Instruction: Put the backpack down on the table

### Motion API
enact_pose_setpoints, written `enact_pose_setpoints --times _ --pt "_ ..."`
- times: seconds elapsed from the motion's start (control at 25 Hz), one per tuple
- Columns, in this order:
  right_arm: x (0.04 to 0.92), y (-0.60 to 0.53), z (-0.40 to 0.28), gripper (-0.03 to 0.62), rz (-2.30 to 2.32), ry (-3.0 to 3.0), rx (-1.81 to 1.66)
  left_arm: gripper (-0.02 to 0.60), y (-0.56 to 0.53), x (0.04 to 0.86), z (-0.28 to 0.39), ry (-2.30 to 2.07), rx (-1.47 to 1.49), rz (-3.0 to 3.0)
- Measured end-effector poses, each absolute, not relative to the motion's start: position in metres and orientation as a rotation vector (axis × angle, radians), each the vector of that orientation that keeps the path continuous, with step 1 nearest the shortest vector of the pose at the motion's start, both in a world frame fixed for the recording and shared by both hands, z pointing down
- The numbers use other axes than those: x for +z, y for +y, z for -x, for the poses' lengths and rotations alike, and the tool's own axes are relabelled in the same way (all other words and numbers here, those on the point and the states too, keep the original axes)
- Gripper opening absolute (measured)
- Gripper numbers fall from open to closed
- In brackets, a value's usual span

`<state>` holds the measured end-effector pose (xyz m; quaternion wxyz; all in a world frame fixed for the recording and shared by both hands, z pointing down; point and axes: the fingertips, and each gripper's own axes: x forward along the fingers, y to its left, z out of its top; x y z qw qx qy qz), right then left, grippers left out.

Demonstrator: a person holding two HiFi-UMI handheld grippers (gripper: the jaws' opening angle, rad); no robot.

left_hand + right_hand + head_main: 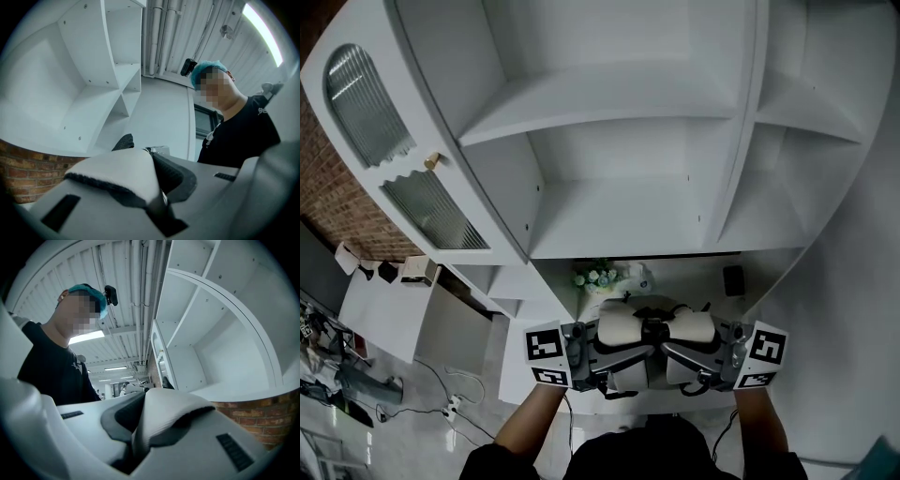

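White shelving [628, 141] is seen above a white table [689, 277], on which a bunch of flowers [598, 277] is set. The backpack [654, 337] is held over the table's near edge, between both grippers. The left gripper [586, 354] is clamped narrowly on its left strap [122, 173], and the right gripper [724, 352] on its right strap [173, 413]. Contact with the surface cannot be told.

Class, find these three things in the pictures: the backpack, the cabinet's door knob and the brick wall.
backpack [623, 328]: head view, on its left white padded part.
door knob [432, 161]: head view, on the middle of the brass knob.
brick wall [28, 178]: left gripper view, on bare bricks below the white shelf.
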<state>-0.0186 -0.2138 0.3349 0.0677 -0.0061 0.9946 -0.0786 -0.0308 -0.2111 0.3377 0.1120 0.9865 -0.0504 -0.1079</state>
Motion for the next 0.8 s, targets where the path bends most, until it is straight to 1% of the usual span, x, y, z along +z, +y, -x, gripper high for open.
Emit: enact_pose_setpoints --times 0.8 --pt "0.350 -0.273 0.000 0.043 -0.058 2.991 -0.276 0.053 -0.272 0.354 0.011 -0.241 -0.326 -2.897"
